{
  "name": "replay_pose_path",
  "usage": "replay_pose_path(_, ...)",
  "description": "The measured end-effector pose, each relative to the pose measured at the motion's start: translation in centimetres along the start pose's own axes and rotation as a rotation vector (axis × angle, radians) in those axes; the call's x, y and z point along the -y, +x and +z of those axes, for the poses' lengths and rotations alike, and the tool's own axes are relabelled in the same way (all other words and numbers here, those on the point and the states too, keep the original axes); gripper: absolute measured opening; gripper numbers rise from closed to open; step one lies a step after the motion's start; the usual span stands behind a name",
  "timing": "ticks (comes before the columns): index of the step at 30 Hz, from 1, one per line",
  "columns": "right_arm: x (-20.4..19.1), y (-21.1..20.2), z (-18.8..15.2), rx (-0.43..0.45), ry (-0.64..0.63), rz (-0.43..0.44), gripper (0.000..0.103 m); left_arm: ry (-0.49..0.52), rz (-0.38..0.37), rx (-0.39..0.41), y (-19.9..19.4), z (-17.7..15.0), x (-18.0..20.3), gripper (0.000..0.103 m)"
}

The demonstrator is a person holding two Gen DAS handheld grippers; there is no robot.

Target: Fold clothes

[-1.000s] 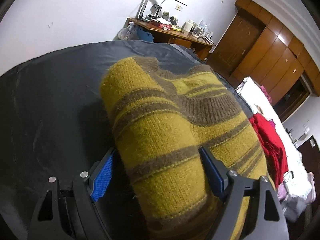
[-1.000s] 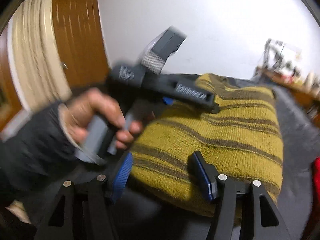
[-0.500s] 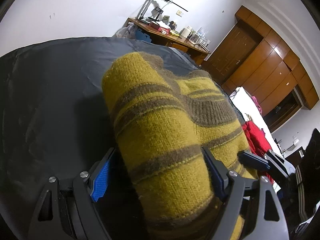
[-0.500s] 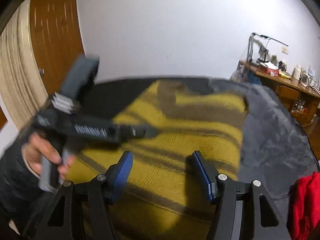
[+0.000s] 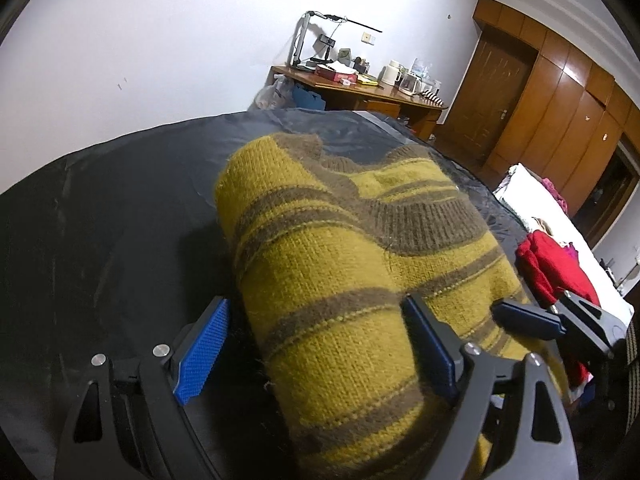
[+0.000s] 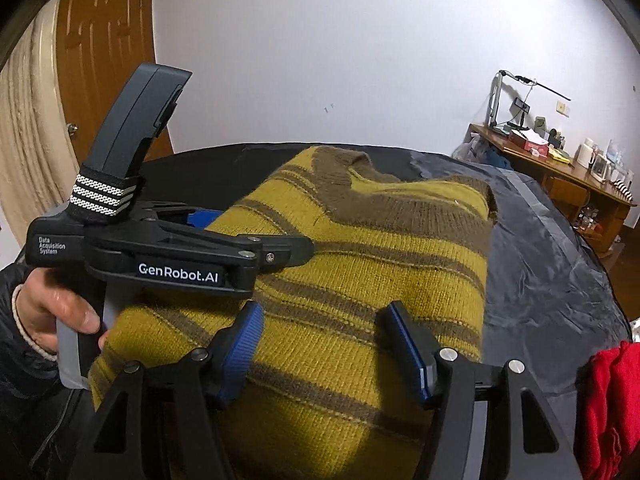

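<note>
The mustard sweater (image 6: 360, 280) with brown stripes is folded up on the dark-covered table (image 5: 100, 220). Left tongs (image 5: 316, 352) are spread apart, straddling the folded edge without pinching it. Right tongs (image 6: 324, 348) are apart too, hovering over the knit. The left handle reads "GenRobot.AI" and "Data Acquisition System". A red garment (image 5: 556, 268) sits just off to the side, with a cluttered wooden desk (image 6: 560, 172) by the wall.
</note>
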State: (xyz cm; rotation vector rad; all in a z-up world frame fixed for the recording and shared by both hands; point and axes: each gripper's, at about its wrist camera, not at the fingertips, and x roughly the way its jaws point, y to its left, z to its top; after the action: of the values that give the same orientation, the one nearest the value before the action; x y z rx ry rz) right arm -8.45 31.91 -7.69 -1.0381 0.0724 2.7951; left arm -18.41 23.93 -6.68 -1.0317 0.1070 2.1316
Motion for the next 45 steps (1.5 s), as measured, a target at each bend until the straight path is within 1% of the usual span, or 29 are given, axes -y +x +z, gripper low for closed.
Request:
replay_pose_path(5,-0.1,-0.1,-0.2,0.011,0.003,-0.003,0.066,-0.008,0.021,0.01,-0.4,-0.2,0.4,0.092)
replay_pose_path(12,-0.4,-0.1,-0.4,0.021,0.008,-0.005,0.066,0.018,0.071,0.019,-0.7,0.1,1.0,0.092)
replay_pose_path(17,-0.5,-0.1,-0.5,0.025,0.015,-0.004,0.066,0.039,0.115,0.023,-1.8,0.3,1.8,0.092)
replay_pose_path(19,-0.5,-0.1,-0.6,0.029,0.019,-0.004,0.066,0.039,0.116,0.015,-2.2,0.4,2.0,0.093)
replay_pose_path(21,-0.4,-0.3,-0.6,0.032,0.028,0.005,0.066,0.017,0.09,-0.005,-2.3,0.6,1.9,0.093)
replay_pose_path(23,0.1,-0.8,-0.6,0.037,0.045,0.03,0.067,-0.029,0.035,-0.043,-2.1,0.6,1.3,0.093)
replay_pose_path(25,0.5,-1.3,-0.5,0.041,0.063,0.056,0.069,-0.055,0.017,-0.065,-1.9,0.6,0.8,0.093)
replay_pose_path(27,1.9,-2.8,-0.7,0.078,0.105,0.065,0.069,-0.066,0.01,-0.076,-1.7,0.7,0.5,0.095)
replay_pose_path(29,3.5,-4.6,-0.8,0.122,0.152,0.071,0.08,-0.069,0.004,-0.087,-1.5,0.7,0.4,0.097)
replay_pose_path(30,4.4,-5.2,-0.9,0.134,0.176,0.066,0.087,-0.068,-0.001,-0.096,-1.4,0.7,0.4,0.097)
replay_pose_path(32,6.4,-6.2,-1.0,0.147,0.224,0.048,0.089,-0.065,-0.01,-0.114,-1.1,0.7,0.5,0.098)
replay_pose_path(35,8.9,-5.3,-1.0,0.082,0.29,0.081,0.089,-0.08,-0.036,-0.135,-0.5,0.7,0.3,0.101)
replay_pose_path(38,10.5,-2.7,-1.1,0.0,0.359,0.172,0.089,-0.128,-0.089,-0.165,-0.1,0.5,-0.5,0.102)
replay_pose_path(40,11.1,-0.9,-1.4,-0.049,0.401,0.242,0.089,-0.161,-0.129,-0.183,0.1,0.2,-1.1,0.102)
replay_pose_path(42,11.3,0.9,-1.5,-0.09,0.437,0.284,0.089,-0.17,-0.155,-0.194,0.3,0.2,-1.4,0.102)
replay_pose_path(45,11.3,2.1,-1.5,-0.107,0.473,0.328,0.089,-0.171,-0.184,-0.205,0.6,0.1,-1.7,0.102)
